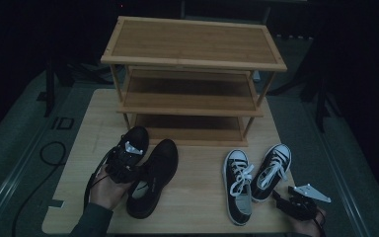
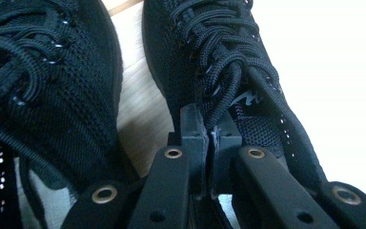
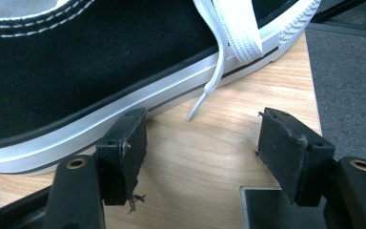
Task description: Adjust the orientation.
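left gripper: jaws closed on the inner collar edge of the right-hand black knit shoe, beside the tongue, at the heel end; the pads pinch the fabric with no gap left between them.
gripped shoe, axis: from the high view this black knit shoe lies with heel toward the person and toe pointing away and slightly right, toward the rack; it runs on ahead of the jaws.
second black knit shoe: just beside the gripped one on its left, roughly parallel; in the high view it sits partly under the left gripper and left hand.
right gripper: jaws open with bare tabletop between them, holding nothing; the left pad stands close to the white rubber sole of a black canvas sneaker.
canvas sneakers: the pair lies toes away from the person, just left of the right gripper.
bamboo table: carries both pairs of shoes.
bamboo shoe rack: three tiers, all bare, at the far side beyond the shoes.
nearer hand: the left, already holding its shoe.
judgement: the toe already points at the rack, so a lift and forward carry onto a tier should suit; a collar pinch may let the toe sag.
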`<action>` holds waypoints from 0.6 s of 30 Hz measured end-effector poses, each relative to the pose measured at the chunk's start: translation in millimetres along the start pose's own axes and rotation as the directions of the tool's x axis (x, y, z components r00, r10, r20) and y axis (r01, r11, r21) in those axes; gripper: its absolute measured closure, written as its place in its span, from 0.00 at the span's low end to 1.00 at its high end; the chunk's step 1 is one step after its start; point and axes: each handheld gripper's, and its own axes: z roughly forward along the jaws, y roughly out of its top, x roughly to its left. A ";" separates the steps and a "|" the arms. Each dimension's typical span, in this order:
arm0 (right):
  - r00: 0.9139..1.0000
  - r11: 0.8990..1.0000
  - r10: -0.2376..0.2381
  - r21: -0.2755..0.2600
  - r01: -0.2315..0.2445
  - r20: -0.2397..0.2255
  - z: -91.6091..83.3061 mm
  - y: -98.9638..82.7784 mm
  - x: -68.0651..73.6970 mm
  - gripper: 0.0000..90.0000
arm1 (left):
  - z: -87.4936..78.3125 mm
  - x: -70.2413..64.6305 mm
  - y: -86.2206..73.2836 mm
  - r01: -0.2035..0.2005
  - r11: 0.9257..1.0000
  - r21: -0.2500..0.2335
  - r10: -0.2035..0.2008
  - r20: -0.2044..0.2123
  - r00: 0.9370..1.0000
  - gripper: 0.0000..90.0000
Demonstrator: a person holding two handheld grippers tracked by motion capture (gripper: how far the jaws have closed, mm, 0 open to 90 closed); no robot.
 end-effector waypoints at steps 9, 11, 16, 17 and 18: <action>1.000 1.000 0.000 0.000 0.000 0.000 0.0 0.0 0.0 0.37 | -8.5 3.9 -16.4 0.039 0.999 -0.026 -0.041 -0.055 0.998 0.98; 1.000 1.000 0.000 0.000 0.000 0.000 0.0 0.0 0.0 0.37 | -10.5 5.7 -19.9 0.048 0.998 -0.044 -0.051 -0.080 0.995 0.98; 1.000 1.000 0.000 0.000 0.000 0.000 0.0 0.0 0.0 0.37 | -11.2 8.9 -20.0 0.050 0.994 -0.100 -0.060 -0.098 0.993 0.98; 1.000 1.000 0.001 0.000 -0.001 0.000 0.0 0.1 0.1 0.37 | -10.6 9.3 -18.9 0.052 0.993 -0.105 -0.062 -0.098 0.993 0.98; 1.000 1.000 0.001 0.000 -0.001 0.000 0.0 0.1 0.1 0.37 | -9.2 9.4 -17.7 0.059 0.991 -0.119 -0.071 -0.101 0.992 0.98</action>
